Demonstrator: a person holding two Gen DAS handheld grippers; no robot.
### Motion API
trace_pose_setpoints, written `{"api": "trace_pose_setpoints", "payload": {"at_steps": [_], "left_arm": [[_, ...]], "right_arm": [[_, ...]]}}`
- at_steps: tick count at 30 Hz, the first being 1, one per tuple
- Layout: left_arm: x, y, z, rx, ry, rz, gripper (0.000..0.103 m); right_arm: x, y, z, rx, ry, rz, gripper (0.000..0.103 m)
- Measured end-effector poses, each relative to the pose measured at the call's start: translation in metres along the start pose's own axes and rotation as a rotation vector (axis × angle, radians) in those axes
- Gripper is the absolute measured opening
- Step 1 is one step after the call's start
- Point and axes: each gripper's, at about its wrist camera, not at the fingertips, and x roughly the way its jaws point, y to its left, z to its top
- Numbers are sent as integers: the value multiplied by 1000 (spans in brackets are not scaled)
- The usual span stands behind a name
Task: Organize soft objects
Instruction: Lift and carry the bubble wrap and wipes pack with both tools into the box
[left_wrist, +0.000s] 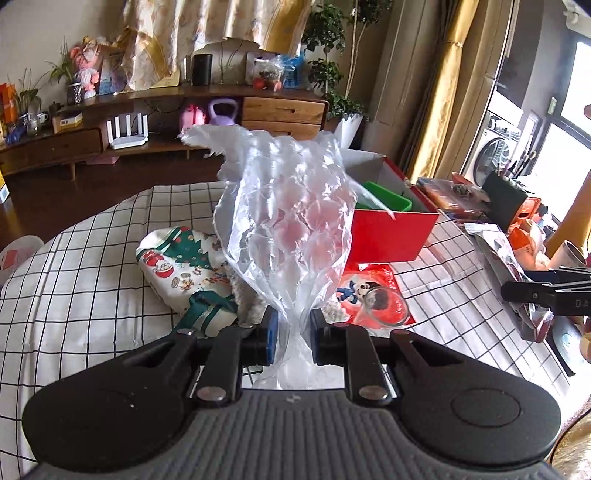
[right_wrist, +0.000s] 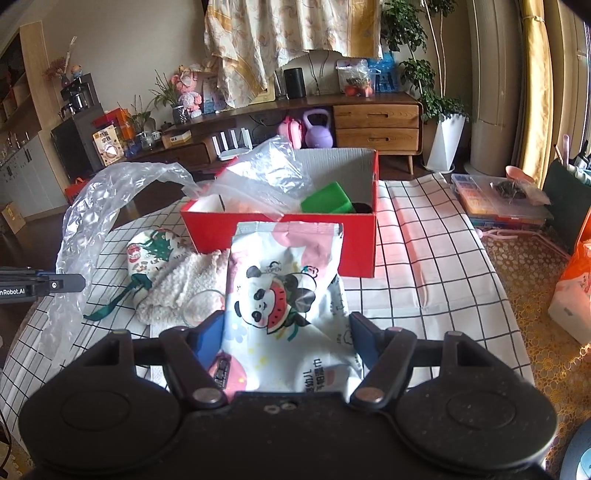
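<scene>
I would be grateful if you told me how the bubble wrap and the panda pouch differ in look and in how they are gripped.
The bubble wrap is clear and crumpled; the panda pouch is opaque, printed and fairly flat. The left gripper pinches the bubble wrap's bunched end narrowly, while the right gripper spans the panda pouch with wide jaws. Both are soft and held up before the red box.

red box (right_wrist: 280, 236), green block (right_wrist: 327, 202), black-on-white grid tablecloth (right_wrist: 424, 258).

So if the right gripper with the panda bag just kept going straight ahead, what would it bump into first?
Probably the red box. The right gripper points slightly downward at its near wall, so the panda bag it holds would likely touch there first, though depth is hard to judge.
</scene>
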Motion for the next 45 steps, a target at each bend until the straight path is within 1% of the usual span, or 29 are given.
{"api": "trace_pose_setpoints", "payload": {"at_steps": [7,14,20,23,25,29,35,39,45], "left_arm": [[-11,-19,13,36,-6,-46,17],[-14,-40,35,88,8,-102,17],[-3,-54,60,117,41,-153,17],[3,-57,69,126,77,-182,17],[10,-58,74,124,111,-200,17],[29,-52,86,79,176,-227,17],[66,-53,108,41,281,-231,17],[90,-55,125,25,311,-228,17],[126,-57,148,55,315,-175,17]], "right_arm": [[-10,2,13,-14,-34,-3,70],[-15,6,35,-37,-60,-9,70],[-9,4,55,-41,-65,-21,70],[-3,-1,61,-29,-63,-27,70],[2,-4,64,-24,-58,-28,70],[11,-9,69,-23,-49,-33,70],[32,-15,79,-26,-15,-46,70],[47,-20,85,-23,-4,-53,70],[71,-32,99,-26,19,-80,70]]}}
